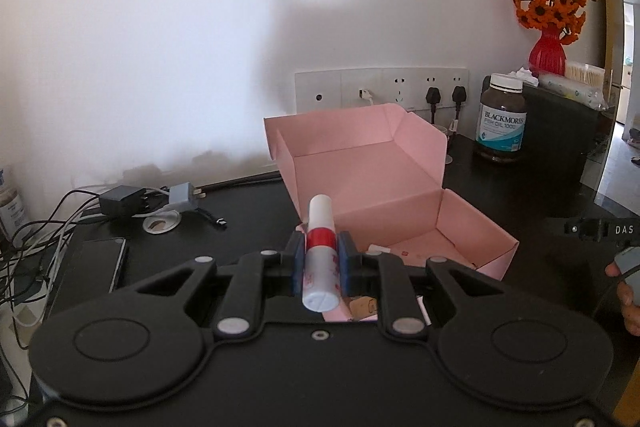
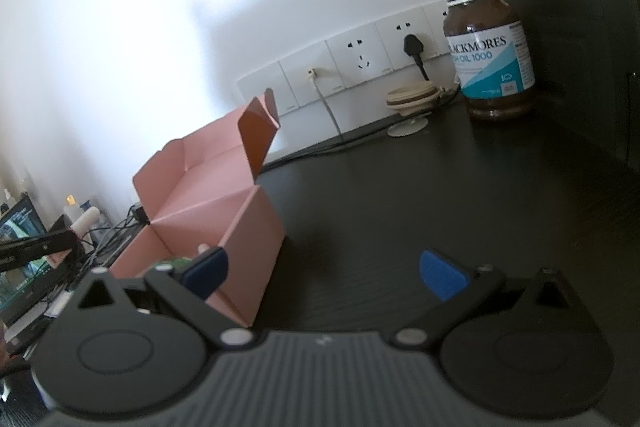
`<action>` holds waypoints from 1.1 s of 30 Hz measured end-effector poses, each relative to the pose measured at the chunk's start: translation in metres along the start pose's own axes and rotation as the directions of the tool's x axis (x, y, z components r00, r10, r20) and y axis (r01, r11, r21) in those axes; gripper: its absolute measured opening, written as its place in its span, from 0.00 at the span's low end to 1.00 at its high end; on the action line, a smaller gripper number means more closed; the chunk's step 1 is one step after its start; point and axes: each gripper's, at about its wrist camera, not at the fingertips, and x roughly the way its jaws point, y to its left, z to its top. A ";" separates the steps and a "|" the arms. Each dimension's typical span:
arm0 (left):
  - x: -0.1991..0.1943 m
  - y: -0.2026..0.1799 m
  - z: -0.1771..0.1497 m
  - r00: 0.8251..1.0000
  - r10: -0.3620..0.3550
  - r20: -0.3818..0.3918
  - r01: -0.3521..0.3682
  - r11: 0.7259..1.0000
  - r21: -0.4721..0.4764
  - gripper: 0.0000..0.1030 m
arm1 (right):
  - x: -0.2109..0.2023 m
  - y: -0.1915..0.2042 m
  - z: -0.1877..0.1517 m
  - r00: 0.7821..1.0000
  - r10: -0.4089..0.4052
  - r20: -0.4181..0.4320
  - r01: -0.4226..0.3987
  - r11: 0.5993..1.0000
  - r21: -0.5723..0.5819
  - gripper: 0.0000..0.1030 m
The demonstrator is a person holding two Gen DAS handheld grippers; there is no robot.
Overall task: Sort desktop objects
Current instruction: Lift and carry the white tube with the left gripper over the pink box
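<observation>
The left tool (image 1: 320, 261) is squeezed shut on a small white tube with a red band (image 1: 319, 251), held up above the dark surface (image 1: 248, 211). The open pink box (image 1: 360, 167) waits just behind, at twelve o'clock. I think the tube goes in next: reach over the wall, then let go. The right tool (image 2: 324, 273) gapes wide with nothing in it. The brown bottle (image 2: 490, 51) reads "BLACKMORES FISH OIL 1000".
</observation>
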 end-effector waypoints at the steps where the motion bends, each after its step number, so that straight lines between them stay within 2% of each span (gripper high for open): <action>1: 0.000 0.000 0.000 1.000 -0.001 0.000 0.001 1.000 0.001 0.17 | 0.000 0.000 0.000 1.000 0.000 -0.001 0.000 1.000 0.000 0.99; 14: 0.011 0.002 0.005 1.000 -0.013 -0.017 0.013 1.000 -0.005 0.17 | 0.001 0.000 -0.001 1.000 0.000 -0.009 0.000 1.000 0.002 0.99; 23: 0.032 -0.014 0.012 0.996 -0.084 -0.040 0.083 0.997 -0.004 0.17 | 0.001 0.001 -0.001 1.000 0.003 -0.008 -0.003 1.000 0.003 0.99; 28: 0.051 -0.032 0.008 0.990 -0.116 -0.077 0.119 0.992 0.029 0.17 | 0.001 0.000 -0.001 1.000 0.006 -0.006 -0.006 1.000 0.004 0.99; 33: 0.070 -0.040 0.002 0.982 -0.159 -0.097 0.158 0.987 -0.020 0.17 | 0.000 0.000 0.000 1.000 0.008 -0.005 -0.008 1.000 0.007 0.99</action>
